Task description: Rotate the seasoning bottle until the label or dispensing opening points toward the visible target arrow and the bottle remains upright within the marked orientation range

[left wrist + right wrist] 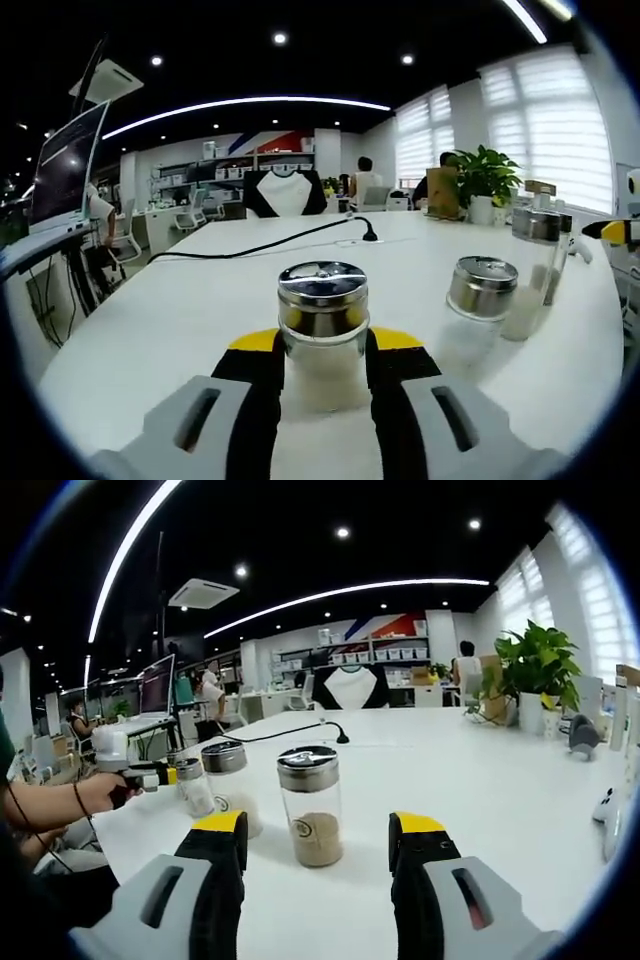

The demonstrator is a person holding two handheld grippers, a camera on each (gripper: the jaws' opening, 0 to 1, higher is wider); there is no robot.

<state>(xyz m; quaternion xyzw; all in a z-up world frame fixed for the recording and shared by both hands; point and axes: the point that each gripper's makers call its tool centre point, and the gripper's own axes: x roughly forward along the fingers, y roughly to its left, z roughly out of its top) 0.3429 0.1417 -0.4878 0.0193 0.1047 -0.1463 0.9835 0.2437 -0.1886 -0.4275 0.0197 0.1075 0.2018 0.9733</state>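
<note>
Left gripper view:
- Left gripper (323, 352), rising from 6 o'clock: yellow-tipped black jaws pressed against both sides of a glass bottle (323, 330), closed on it.
- Bottle: upright on the white table (180, 330), shiny metal cap on top, pale powder in its lower part.
- Second jar (481, 295) at 3 o'clock of the held bottle, apart from it, metal cap.
- Taller shaker (536, 250) just past the second jar, toward 2 o'clock.
- Black cable (262, 247) lying across the table at 12 o'clock.
- Potted plant (485, 180) near the far edge at 1 o'clock.
- Monitor (68, 165) at 10 o'clock.

Right gripper view:
- Right gripper (318, 842), rising from 6 o'clock: jaws wide apart, gripping nothing.
- Seasoning bottle (311, 806): upright on the table between and just beyond the jaw tips, touching neither; brown powder in the bottom, small label on the glass, metal cap.
- Further capped bottle at 9 o'clock of it, partly behind the left-hand jaw tip.
- Person's hand (105, 790) at 9 o'clock, holding the other gripper against a small jar.
- Potted plant at 2 o'clock.
</note>
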